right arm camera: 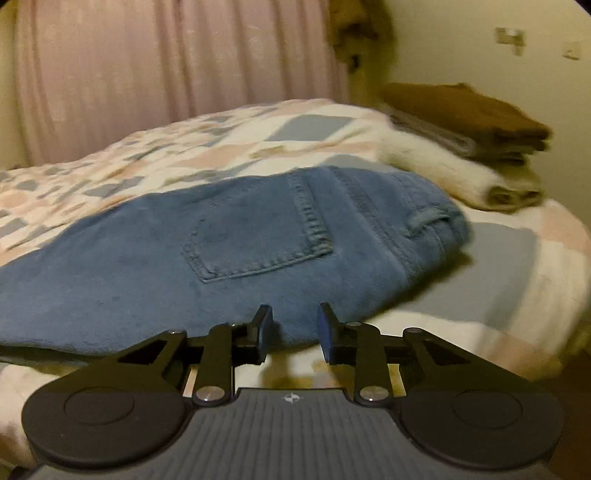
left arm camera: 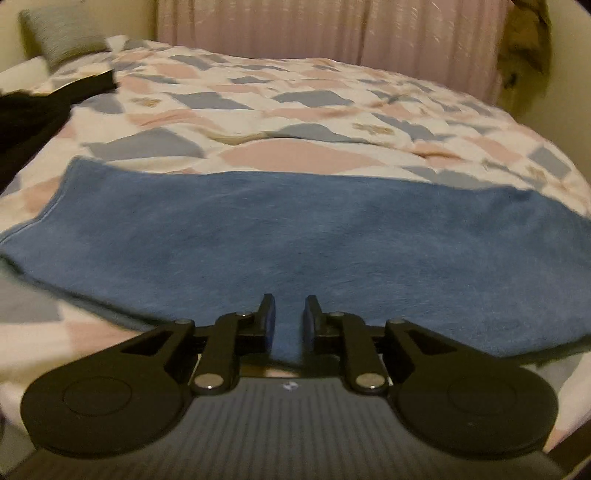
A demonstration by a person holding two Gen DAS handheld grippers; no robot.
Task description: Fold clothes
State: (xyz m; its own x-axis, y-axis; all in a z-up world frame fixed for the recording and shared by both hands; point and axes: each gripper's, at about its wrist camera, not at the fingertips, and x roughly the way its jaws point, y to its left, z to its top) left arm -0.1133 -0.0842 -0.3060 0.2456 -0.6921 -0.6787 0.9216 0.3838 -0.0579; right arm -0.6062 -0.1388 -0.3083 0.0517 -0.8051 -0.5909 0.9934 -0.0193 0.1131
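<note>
Blue jeans [left arm camera: 295,236] lie flat across the patterned bedspread [left arm camera: 258,103], folded lengthwise. In the right wrist view the seat end of the jeans [right arm camera: 258,236] shows a back pocket and the waistband to the right. My left gripper [left arm camera: 290,321] is at the near edge of the leg part, and a strip of denim runs between its fingers, which are shut on it. My right gripper [right arm camera: 295,328] stands at the near edge below the pocket. Its jaws are apart, and the denim edge lies just between the fingertips.
A stack of folded brown and grey cloth [right arm camera: 472,125] sits on a rolled cream blanket [right arm camera: 461,173] at the bed's far right. A dark item [left arm camera: 44,103] and a grey pillow [left arm camera: 59,33] lie at the far left. Pink curtains [left arm camera: 332,33] hang behind the bed.
</note>
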